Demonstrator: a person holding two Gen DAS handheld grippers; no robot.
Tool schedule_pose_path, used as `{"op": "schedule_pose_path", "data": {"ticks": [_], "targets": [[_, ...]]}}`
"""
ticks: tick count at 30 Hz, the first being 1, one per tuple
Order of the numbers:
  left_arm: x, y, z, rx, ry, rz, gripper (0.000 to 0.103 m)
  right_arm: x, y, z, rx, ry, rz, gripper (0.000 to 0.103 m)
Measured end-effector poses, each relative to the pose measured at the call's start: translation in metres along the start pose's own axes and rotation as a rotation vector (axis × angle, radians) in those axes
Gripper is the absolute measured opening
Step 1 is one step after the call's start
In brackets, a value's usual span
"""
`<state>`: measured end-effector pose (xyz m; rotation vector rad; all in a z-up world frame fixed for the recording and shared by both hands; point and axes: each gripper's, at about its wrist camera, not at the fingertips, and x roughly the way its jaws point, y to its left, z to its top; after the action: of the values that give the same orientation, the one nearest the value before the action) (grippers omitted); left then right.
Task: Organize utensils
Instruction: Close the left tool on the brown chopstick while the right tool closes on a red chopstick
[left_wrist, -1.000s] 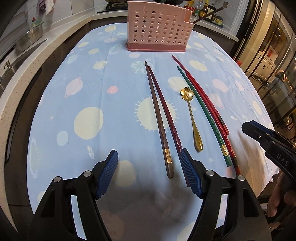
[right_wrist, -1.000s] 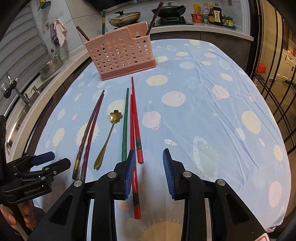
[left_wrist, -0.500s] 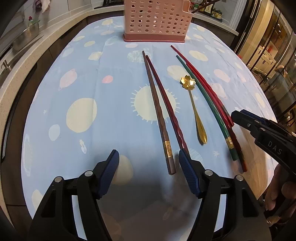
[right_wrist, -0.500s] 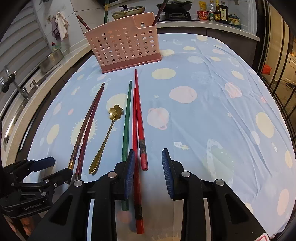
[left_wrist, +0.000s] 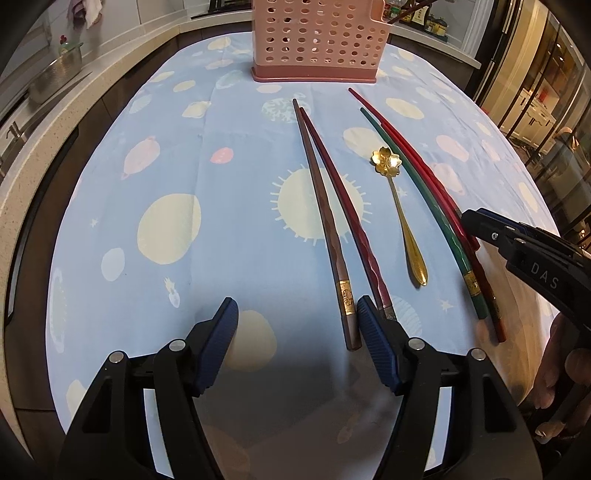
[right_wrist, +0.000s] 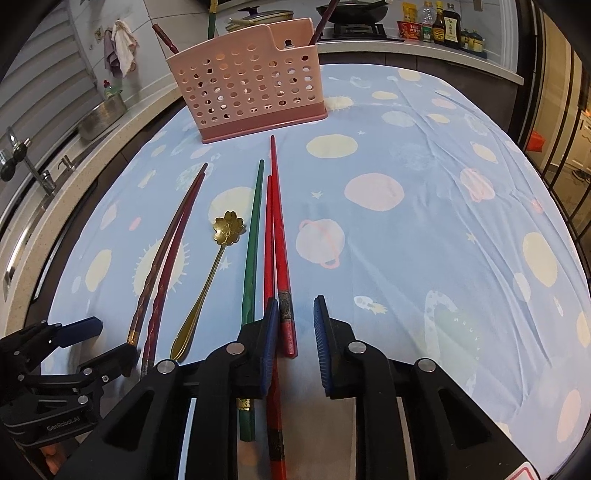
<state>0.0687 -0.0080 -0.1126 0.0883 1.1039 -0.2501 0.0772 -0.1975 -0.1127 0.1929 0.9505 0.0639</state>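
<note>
A table covered by a pale blue tablecloth (right_wrist: 424, 229) printed with planets, suns and stars stands in a kitchen. Along one side runs a speckled light countertop (left_wrist: 40, 122) carrying a steel basin (right_wrist: 101, 116) and a faucet (right_wrist: 22, 155) (only partly in view). Cloths (right_wrist: 120, 46) hang on the tiled wall. At the far end, a stove with pans (right_wrist: 354, 11) adjoins sauce bottles (right_wrist: 439, 27). Dark-framed glass panels (left_wrist: 535, 92) reflect warm indoor light.
</note>
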Motion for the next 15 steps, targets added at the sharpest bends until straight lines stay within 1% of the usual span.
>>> {"op": "schedule_pose_path", "data": {"ticks": [9, 11, 13, 15], "targets": [[-0.0005, -0.0007, -0.0013, 0.003, -0.005, 0.007, 0.063, 0.0054, -0.0019, -0.0017, -0.009, 0.014, -0.009, 0.013], [-0.0007, -0.0009, -0.0019, 0.005, -0.008, 0.013, 0.062, 0.0054, -0.0024, -0.0018, -0.006, 0.014, -0.008, 0.010], [-0.0014, -0.0007, -0.0025, 0.006, -0.011, 0.017, 0.059, 0.0052, -0.0039, -0.0025, -0.007, 0.013, -0.008, 0.009], [-0.0020, -0.0001, -0.0028, 0.007, -0.014, 0.018, 0.054, 0.0053, -0.0036, -0.0027, -0.008, 0.012, -0.010, 0.009]]}}
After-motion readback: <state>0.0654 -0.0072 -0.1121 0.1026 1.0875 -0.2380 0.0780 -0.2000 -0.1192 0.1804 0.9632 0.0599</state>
